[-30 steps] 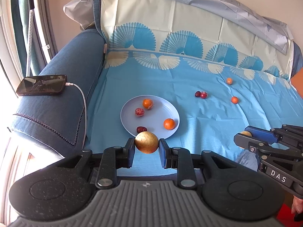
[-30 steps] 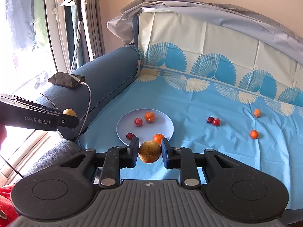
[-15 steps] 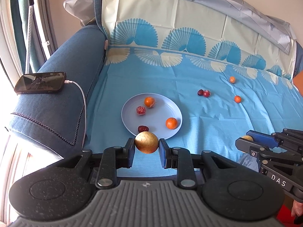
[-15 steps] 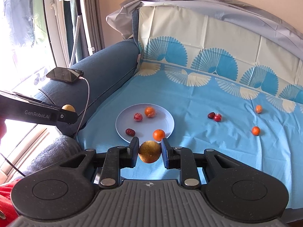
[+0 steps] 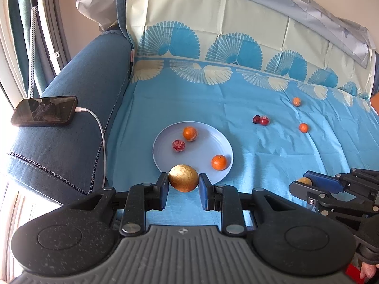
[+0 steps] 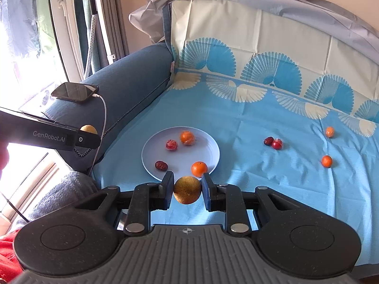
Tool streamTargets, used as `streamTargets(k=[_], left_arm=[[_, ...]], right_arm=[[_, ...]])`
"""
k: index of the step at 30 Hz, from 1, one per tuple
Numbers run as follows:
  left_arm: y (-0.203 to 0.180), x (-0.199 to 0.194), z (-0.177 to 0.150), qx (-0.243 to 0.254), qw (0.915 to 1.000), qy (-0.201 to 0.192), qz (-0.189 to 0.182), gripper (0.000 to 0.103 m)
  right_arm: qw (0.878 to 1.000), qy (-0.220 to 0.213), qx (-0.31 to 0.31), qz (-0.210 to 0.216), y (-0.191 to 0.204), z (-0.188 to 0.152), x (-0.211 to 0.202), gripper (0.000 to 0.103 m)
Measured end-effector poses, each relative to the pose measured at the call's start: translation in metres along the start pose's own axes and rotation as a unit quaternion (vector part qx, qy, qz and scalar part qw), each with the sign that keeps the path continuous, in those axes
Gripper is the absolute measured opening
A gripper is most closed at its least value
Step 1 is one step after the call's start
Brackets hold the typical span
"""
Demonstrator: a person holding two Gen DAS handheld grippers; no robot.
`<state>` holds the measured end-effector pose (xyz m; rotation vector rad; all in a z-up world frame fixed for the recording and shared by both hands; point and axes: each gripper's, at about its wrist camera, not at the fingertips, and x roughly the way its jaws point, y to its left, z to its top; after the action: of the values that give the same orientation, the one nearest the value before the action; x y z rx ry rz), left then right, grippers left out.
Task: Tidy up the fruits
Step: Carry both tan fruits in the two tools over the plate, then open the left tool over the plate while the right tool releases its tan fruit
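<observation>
My left gripper (image 5: pixel 183 182) is shut on a golden-brown round fruit (image 5: pixel 183 178), held over the near rim of the pale blue plate (image 5: pixel 203 146). My right gripper (image 6: pixel 187 188) is shut on a second golden-brown fruit (image 6: pixel 187 189), just short of the same plate (image 6: pixel 208 146). On the plate lie two oranges (image 6: pixel 199 168), a wrapped red fruit (image 6: pixel 171 145) and a dark date (image 6: pixel 161 165). Loose on the blue cloth further right are two dark red fruits (image 6: pixel 273 142) and two small oranges (image 6: pixel 327 161). Each gripper shows at the edge of the other's view.
A phone (image 5: pixel 45 114) on a white cable (image 5: pixel 100 137) lies on the blue sofa arm (image 5: pixel 78 108) at the left. The patterned cloth (image 5: pixel 260 156) covers the seat and backrest. A window and a white stand are beyond the arm.
Both grippers moved forward toward the plate with their fruits held; the plate sits closer and lower in both views. Nothing was let go.
</observation>
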<state>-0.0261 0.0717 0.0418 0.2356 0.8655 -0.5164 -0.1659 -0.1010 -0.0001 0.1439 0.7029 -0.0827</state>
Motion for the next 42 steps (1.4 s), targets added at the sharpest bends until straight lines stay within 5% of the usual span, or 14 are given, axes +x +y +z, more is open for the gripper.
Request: streamTargets(k=[22, 42], left_arm=[[0.017, 0.105, 0.058, -0.008, 0.9996, 0.027, -0.001, 0.029], [0.016, 0.232, 0.059, 0.017, 0.9953, 0.094, 0.015, 0.030]], right_arm=[[0.999, 0.029, -0.020, 0.013, -0.003, 0.038, 0.108, 0.027], [0.995, 0.088, -0.041, 0.020, -0.020, 0.031, 0.232, 0.027]])
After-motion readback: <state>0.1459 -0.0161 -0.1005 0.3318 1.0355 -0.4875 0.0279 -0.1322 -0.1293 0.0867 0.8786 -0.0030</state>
